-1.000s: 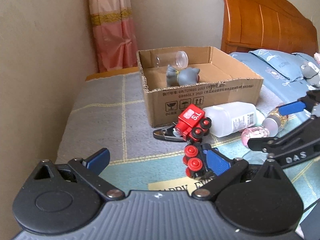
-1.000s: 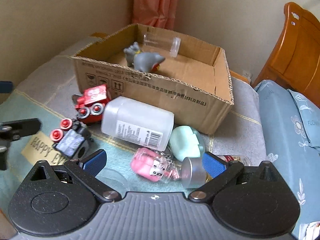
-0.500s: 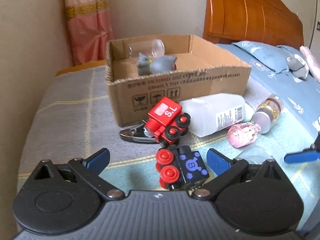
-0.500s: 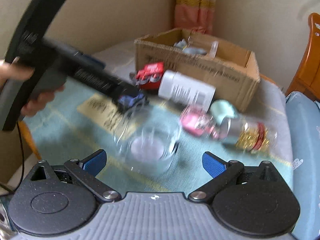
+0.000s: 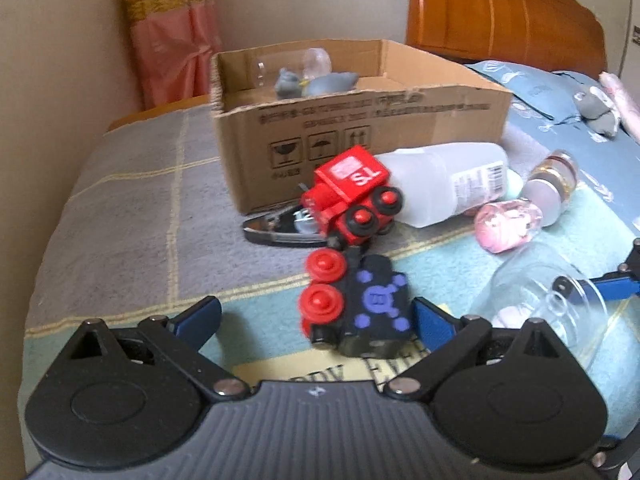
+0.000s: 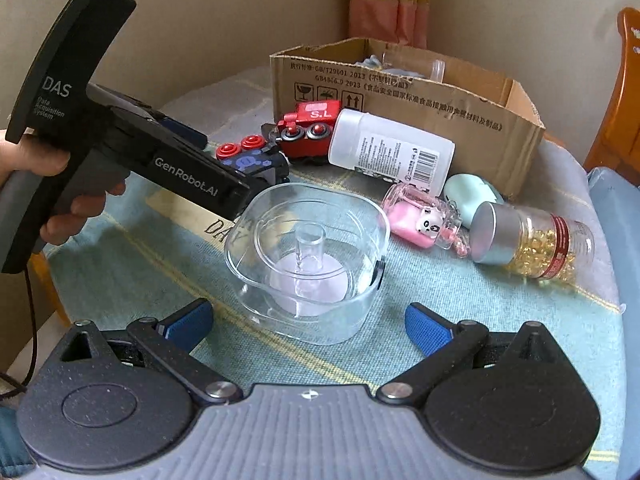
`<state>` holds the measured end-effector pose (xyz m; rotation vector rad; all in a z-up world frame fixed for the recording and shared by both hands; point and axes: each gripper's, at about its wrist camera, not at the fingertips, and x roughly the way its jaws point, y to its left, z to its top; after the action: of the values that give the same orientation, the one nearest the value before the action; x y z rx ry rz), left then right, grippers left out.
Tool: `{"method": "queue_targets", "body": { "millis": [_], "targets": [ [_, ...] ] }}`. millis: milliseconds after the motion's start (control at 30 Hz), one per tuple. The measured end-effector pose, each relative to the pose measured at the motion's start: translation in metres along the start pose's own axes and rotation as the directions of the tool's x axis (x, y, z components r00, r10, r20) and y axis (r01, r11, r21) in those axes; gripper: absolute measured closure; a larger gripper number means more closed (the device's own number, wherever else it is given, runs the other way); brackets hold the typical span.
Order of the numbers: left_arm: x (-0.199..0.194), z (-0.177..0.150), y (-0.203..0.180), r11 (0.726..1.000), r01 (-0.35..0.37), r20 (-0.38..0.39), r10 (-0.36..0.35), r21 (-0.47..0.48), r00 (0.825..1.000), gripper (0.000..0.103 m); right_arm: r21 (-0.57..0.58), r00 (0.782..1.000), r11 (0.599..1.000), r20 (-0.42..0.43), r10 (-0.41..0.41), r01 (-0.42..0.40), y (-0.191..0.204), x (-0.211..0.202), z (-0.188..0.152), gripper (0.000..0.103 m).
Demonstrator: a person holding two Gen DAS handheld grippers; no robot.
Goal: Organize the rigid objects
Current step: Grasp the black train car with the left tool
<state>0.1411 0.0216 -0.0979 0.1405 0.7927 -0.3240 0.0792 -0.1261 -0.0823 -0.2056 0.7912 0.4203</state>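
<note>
— Black plastic with red wheels: the black toy wagon (image 5: 356,304) lies low in the middle of the left wrist view, between the pads of the left tongs (image 5: 316,314). Are they gripping it?

— Not yet. The left tongs are closing, with the right pad just beside the wagon's purple-printed side and the left pad well clear of the red wheels. The wagon's long axis runs away from the camera, along the fingers, so the pinch would fall across its short width.

— And further right?

— The red toy engine (image 5: 352,200) sits just beyond the wagon, against the white bottle (image 5: 444,184); behind them stands the cardboard box (image 5: 360,136), open on top. In the right wrist view the clear plastic bowl (image 6: 308,256) sits upright at centre, just ahead of the right tongs (image 6: 308,320), which are spread wide and hold nothing.

— Any room to move?

— Open cloth at lower left; the pink jar (image 6: 420,220) and capsule bottle (image 6: 532,240) crowd the right.
</note>
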Motion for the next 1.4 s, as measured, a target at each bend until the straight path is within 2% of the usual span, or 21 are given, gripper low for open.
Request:
{"method": "queue_targets", "body": {
  "millis": [200, 467, 567, 833, 1133, 1400],
  "targets": [
    [0.001, 0.002, -0.008, 0.999, 0.041, 0.005, -0.041, 0.015, 0.999, 0.015, 0.003, 1.0, 1.0, 0.021, -0.005, 0.005, -0.001, -0.003, -0.004, 0.0],
    [-0.004, 0.004, -0.008, 0.998, 0.053, 0.03, -0.053, 0.016, 0.998, 0.052, 0.014, 1.0, 1.0, 0.003, -0.019, 0.019, -0.004, -0.003, -0.005, 0.0],
    [-0.005, 0.004, -0.007, 0.998, 0.064, 0.027, -0.064, 0.026, 0.998, 0.053, 0.013, 1.0, 1.0, -0.013, -0.016, 0.016, -0.006, -0.007, -0.004, 0.0],
    [-0.015, -0.008, -0.002, 0.995, 0.079, 0.02, -0.08, 0.056, 0.997, 0.053, -0.013, 0.998, 1.0, 0.067, 0.008, -0.007, -0.012, -0.037, 0.014, 0.0],
    [-0.039, -0.03, 0.014, 0.997, 0.068, 0.0, -0.068, 0.049, 0.998, 0.053, -0.163, 0.994, 0.986, 0.103, 0.048, -0.031, 0.002, -0.037, 0.052, 0.0],
    [-0.058, -0.049, 0.037, 1.0, 0.027, -0.013, -0.027, 0.011, 1.0, 0.053, -0.314, 0.989, 0.945, 0.08, 0.125, -0.095, 0.026, -0.017, 0.085, 0.0]
  ]
}}
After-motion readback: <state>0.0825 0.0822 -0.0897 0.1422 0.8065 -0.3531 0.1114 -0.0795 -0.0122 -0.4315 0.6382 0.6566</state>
